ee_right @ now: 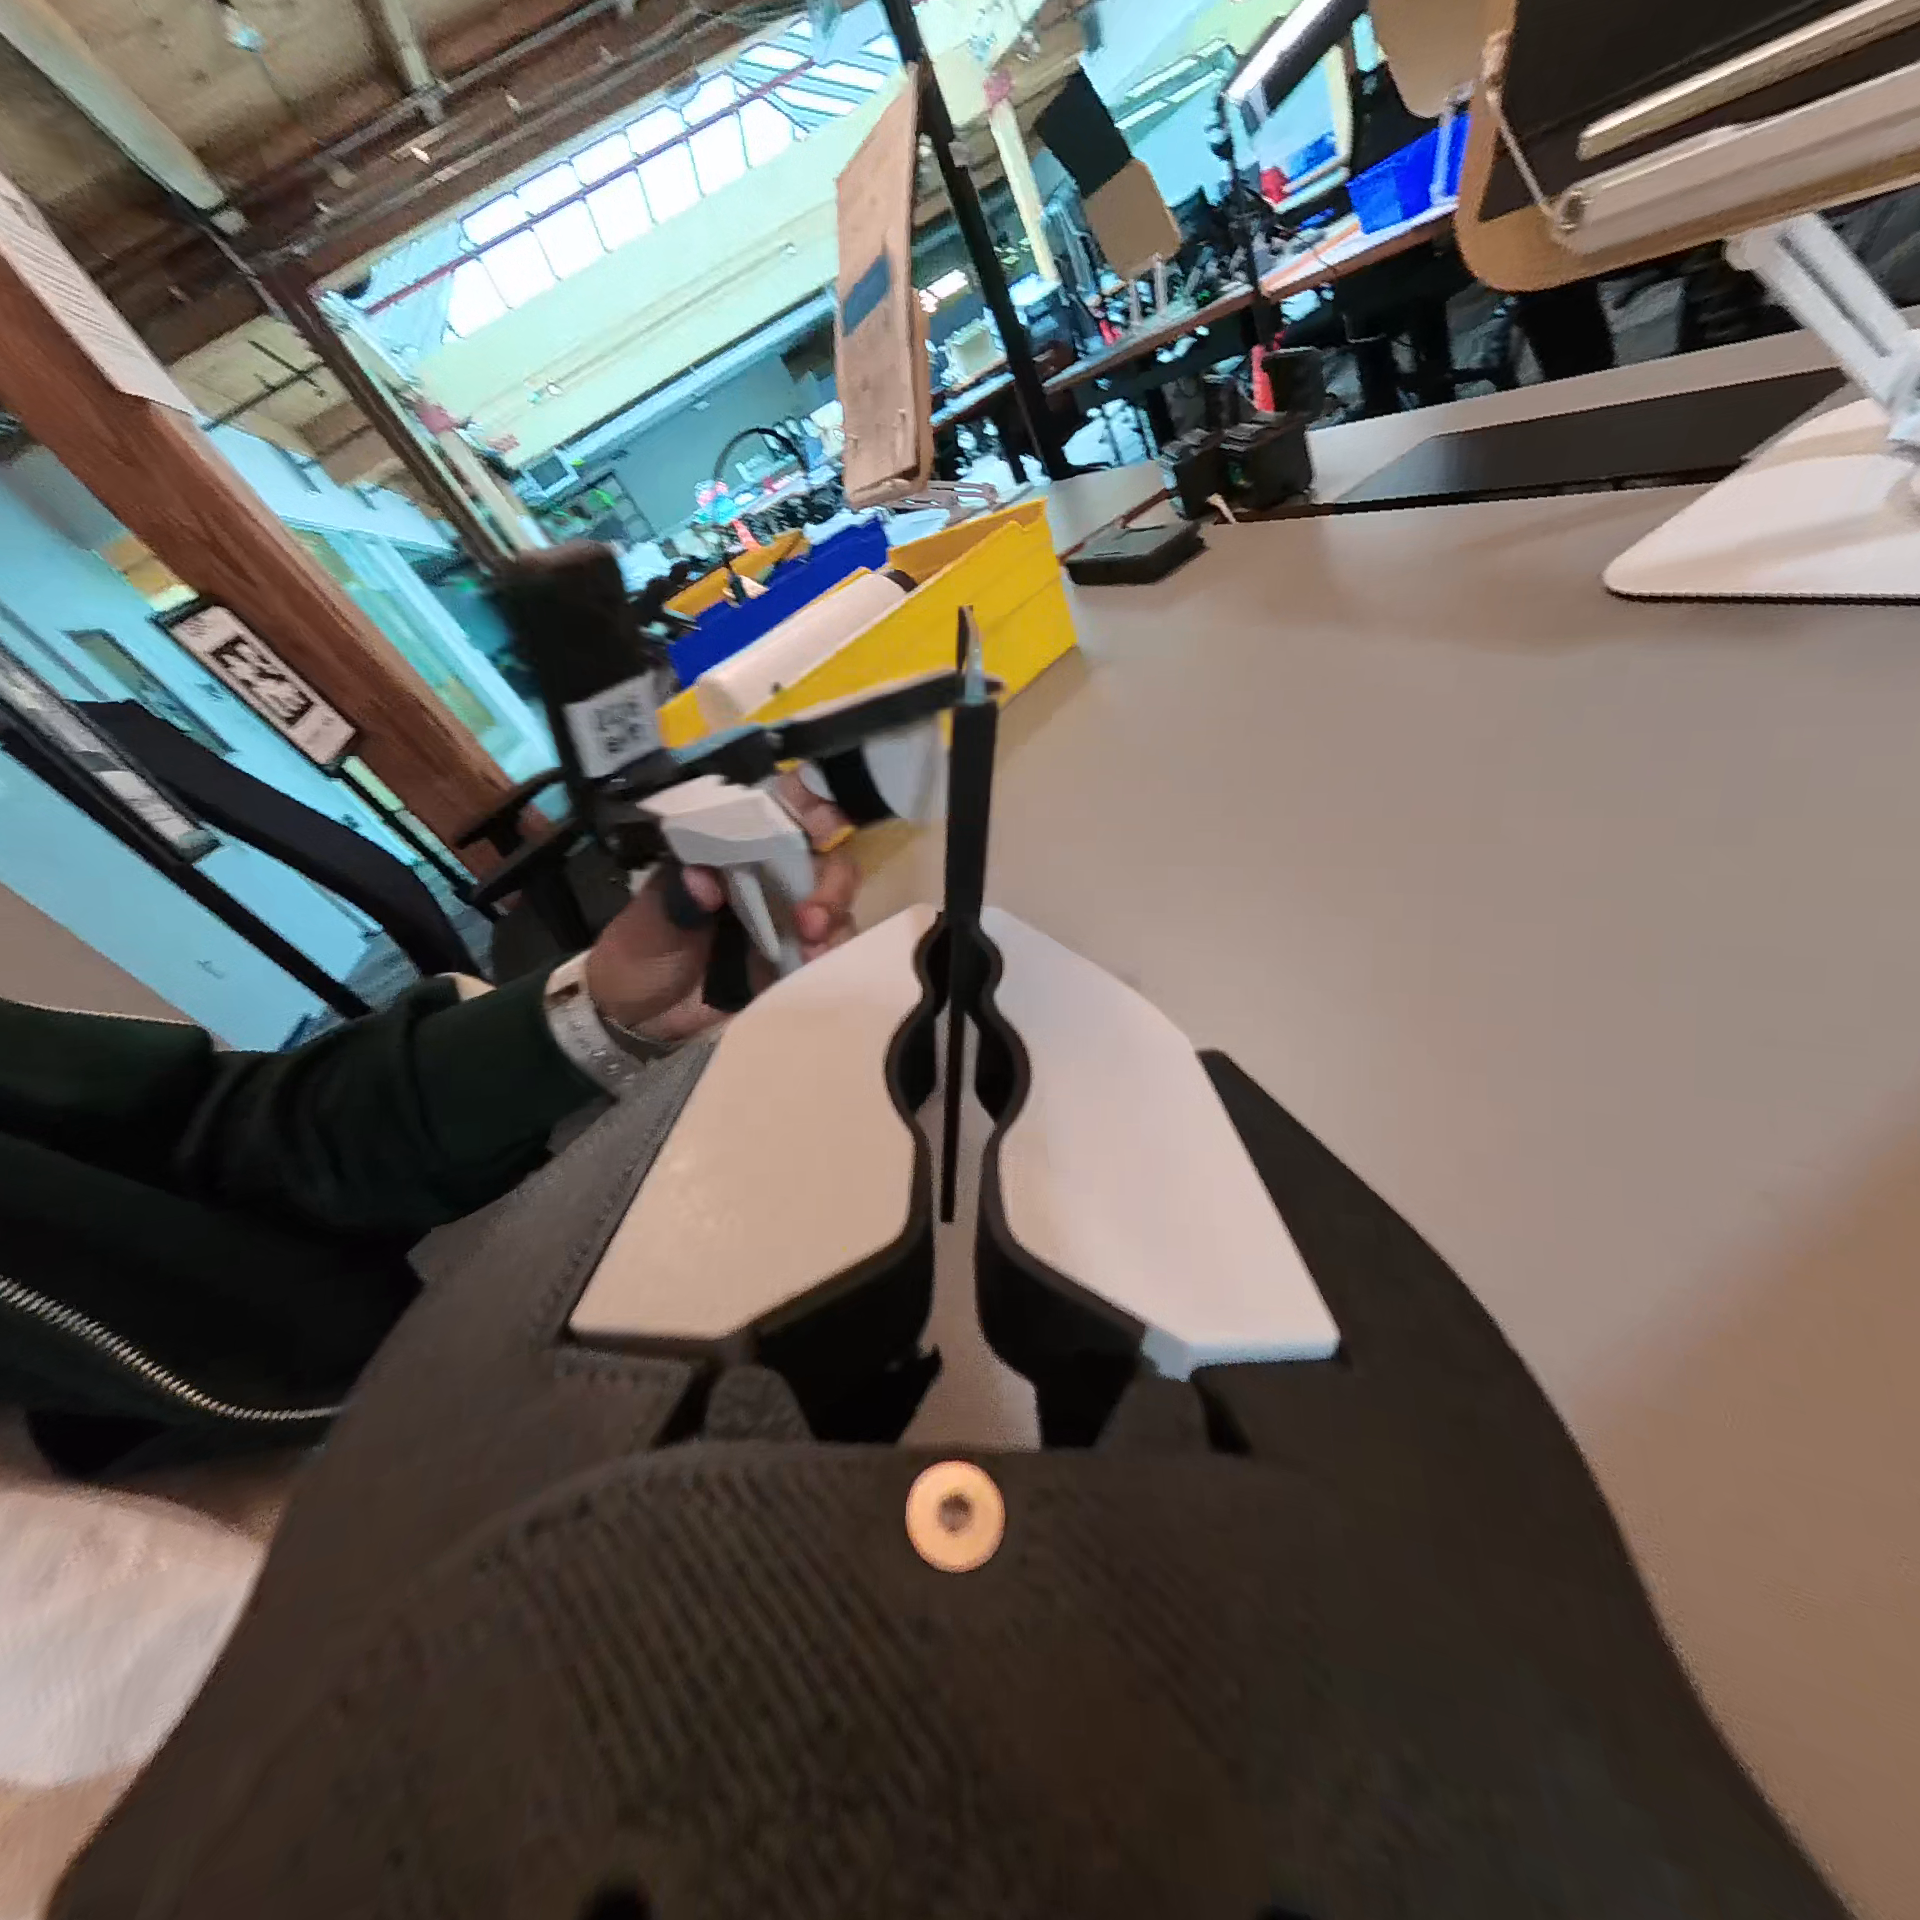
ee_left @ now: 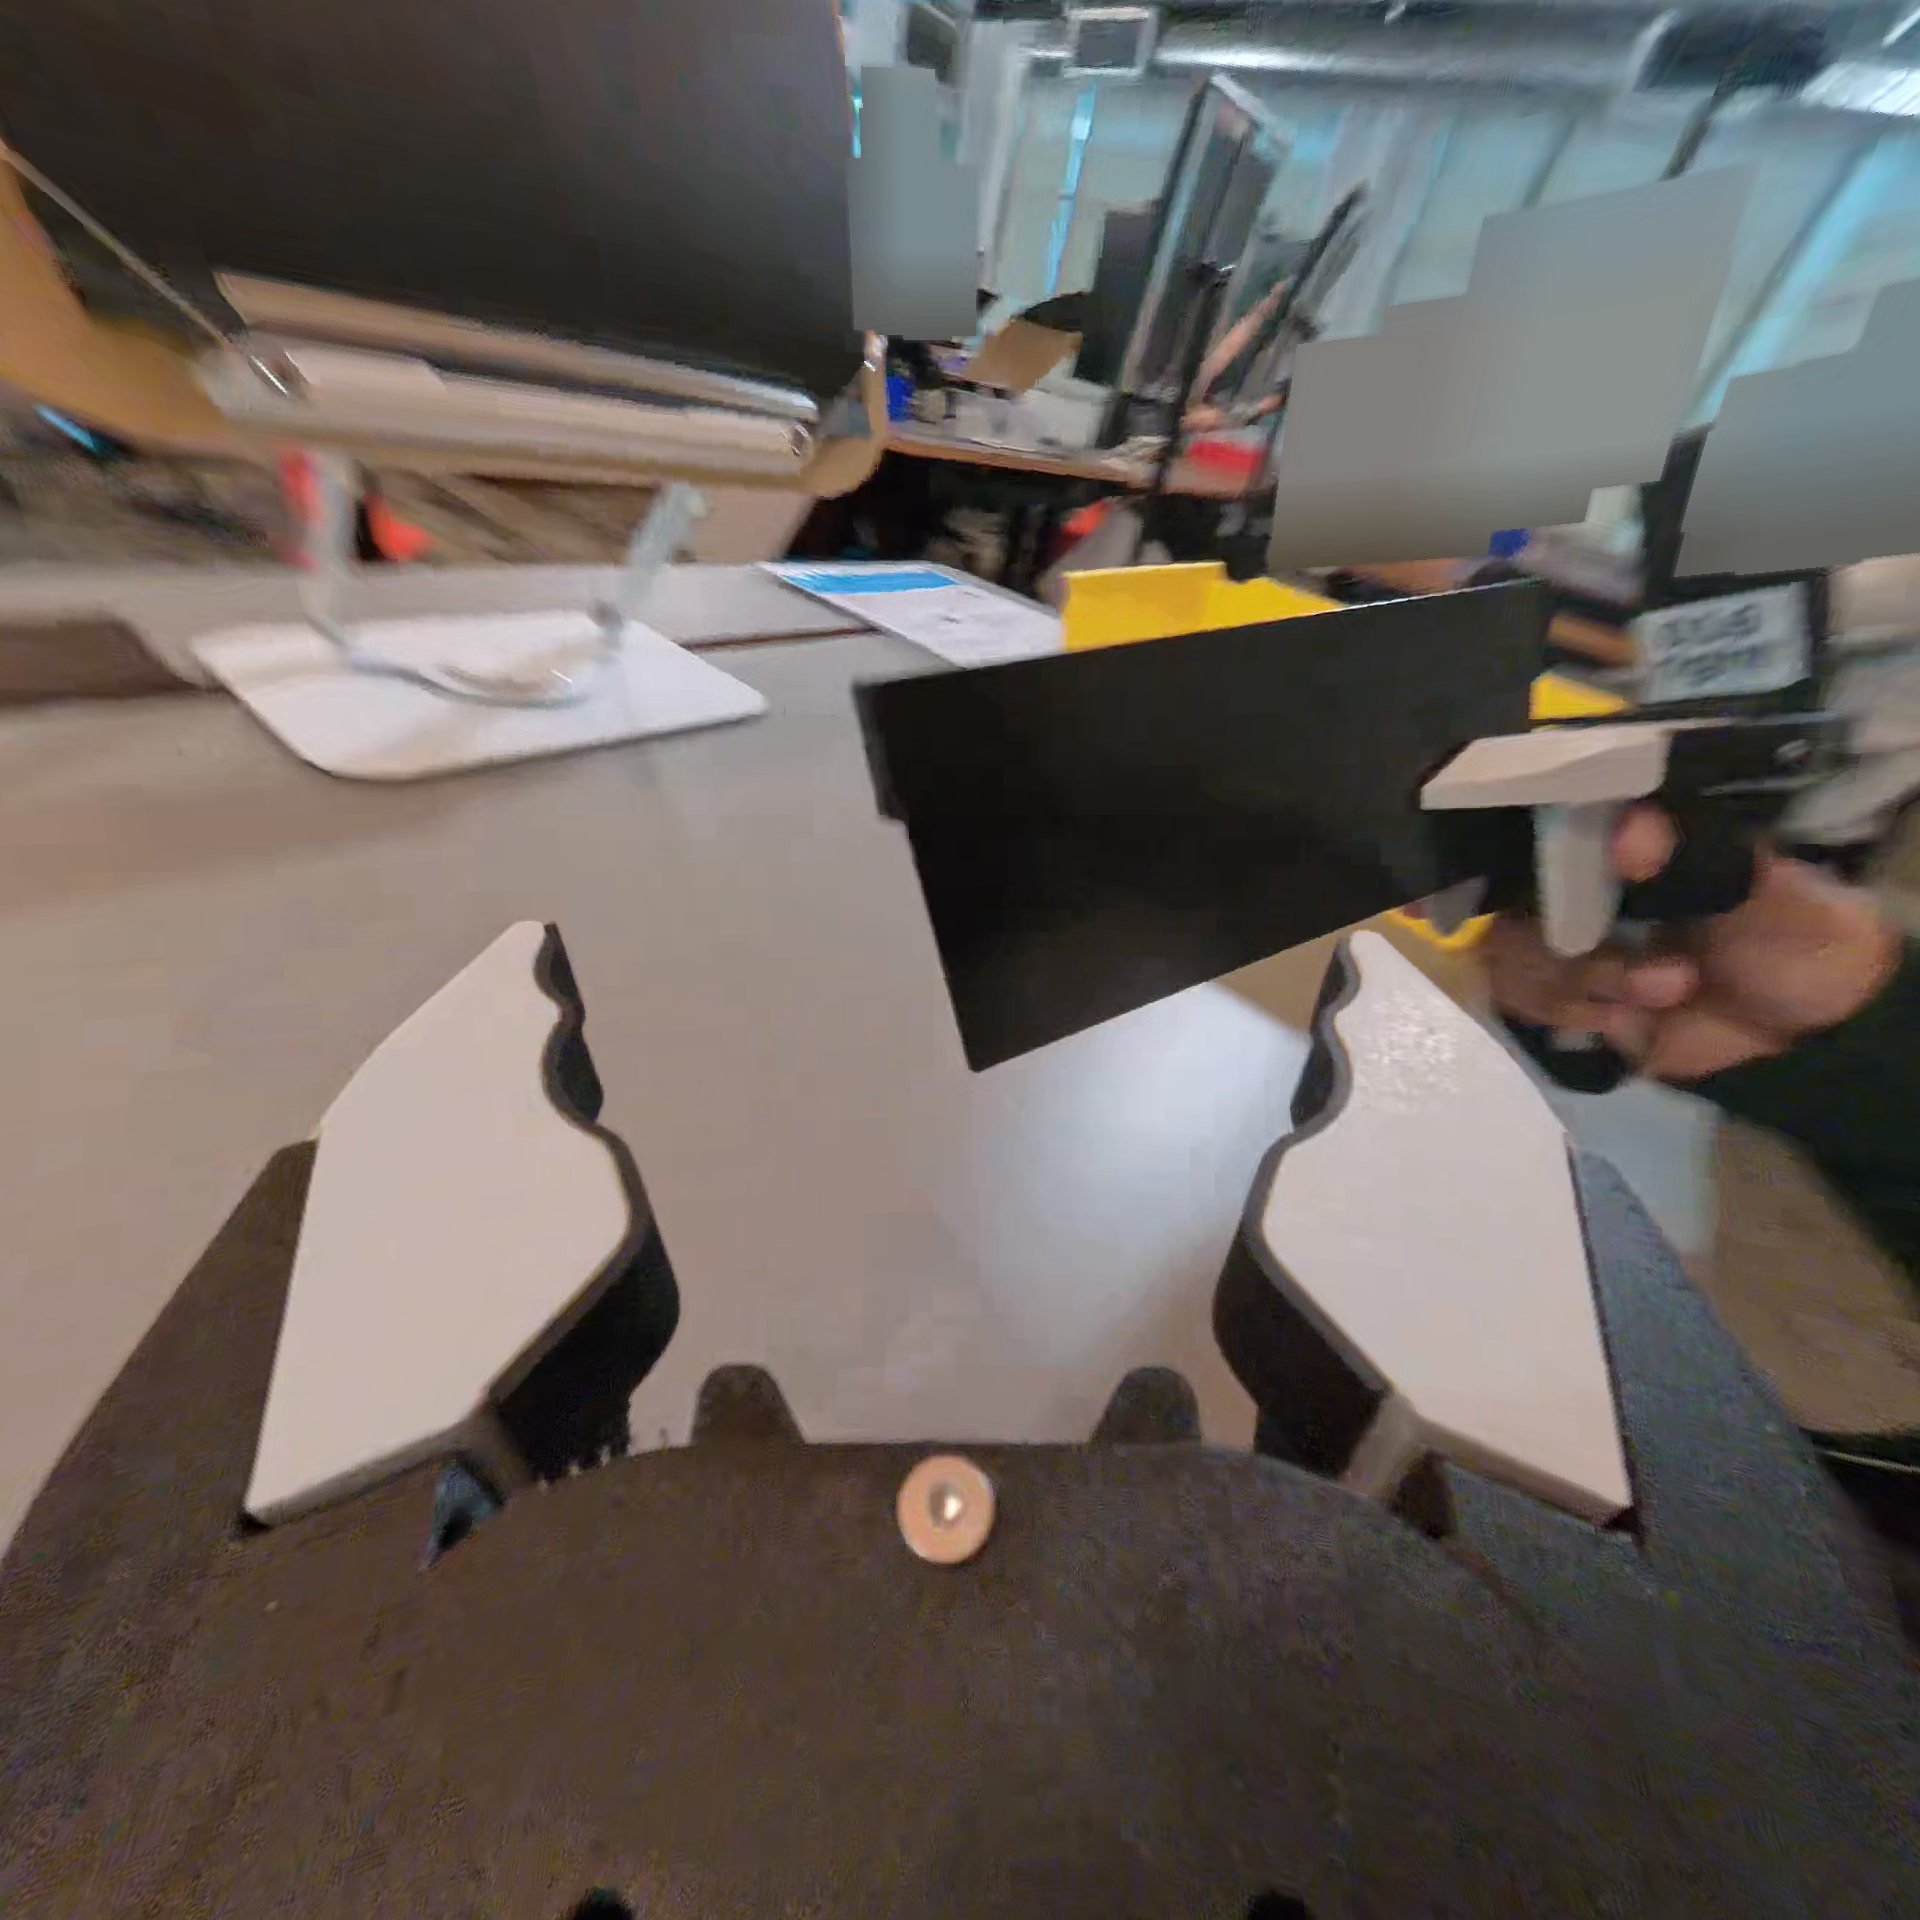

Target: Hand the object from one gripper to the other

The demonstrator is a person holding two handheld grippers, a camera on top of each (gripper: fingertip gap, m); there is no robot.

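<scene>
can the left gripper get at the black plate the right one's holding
Probably yes. The left gripper is open, and the black plate, clamped in the right gripper, has its free end just ahead, with nothing between.

A grey desk [ee_right: 1455, 831] in a workshop with skylights [ee_right: 644, 177] and a wooden post [ee_right: 208, 499].

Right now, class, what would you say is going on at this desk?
A person holds a hand-held gripper in each hand over a grey desk. The right hand-held gripper is shut on the edge of a thin black plate, holding it in the air. The left hand-held gripper is open and empty, just short of the plate. The handover has not yet happened.
</scene>
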